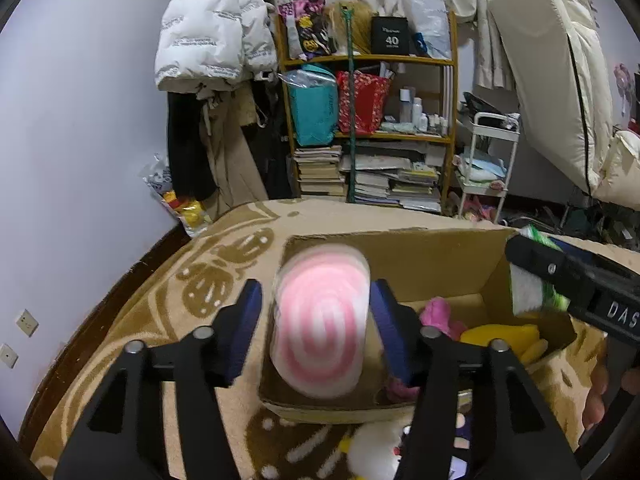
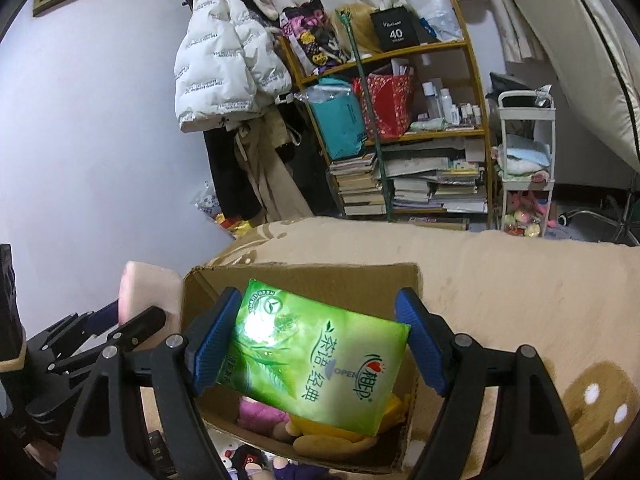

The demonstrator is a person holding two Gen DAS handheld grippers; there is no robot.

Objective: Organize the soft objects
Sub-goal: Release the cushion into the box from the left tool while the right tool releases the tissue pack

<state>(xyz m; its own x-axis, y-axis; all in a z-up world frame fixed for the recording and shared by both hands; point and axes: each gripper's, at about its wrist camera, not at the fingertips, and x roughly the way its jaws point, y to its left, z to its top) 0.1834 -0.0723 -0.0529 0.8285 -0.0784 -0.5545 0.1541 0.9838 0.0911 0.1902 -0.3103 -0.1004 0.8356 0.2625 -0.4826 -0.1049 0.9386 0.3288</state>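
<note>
A cardboard box [image 1: 424, 264] stands on a beige patterned rug; it also shows in the right wrist view [image 2: 304, 276]. My left gripper [image 1: 316, 328] is over its left end with jaws spread. A pink-and-white swirl plush roll [image 1: 320, 324] is blurred between them, touching neither pad clearly. My right gripper [image 2: 320, 344] is above the box with jaws wide. A green tissue pack [image 2: 316, 360] lies tilted between them, its left edge against the left pad [image 2: 212, 344], its right edge clear of the right pad. A pink plush [image 1: 438, 312] and a yellow plush [image 1: 504, 334] lie in the box.
The rug [image 2: 520, 288] covers a raised surface. A cluttered bookshelf [image 1: 368, 120], a hanging white puffer jacket [image 1: 212, 28] and a white trolley [image 1: 488, 160] stand behind. More plush toys [image 1: 376, 448] lie in front of the box. The right gripper body [image 1: 580, 280] crosses the box's right end.
</note>
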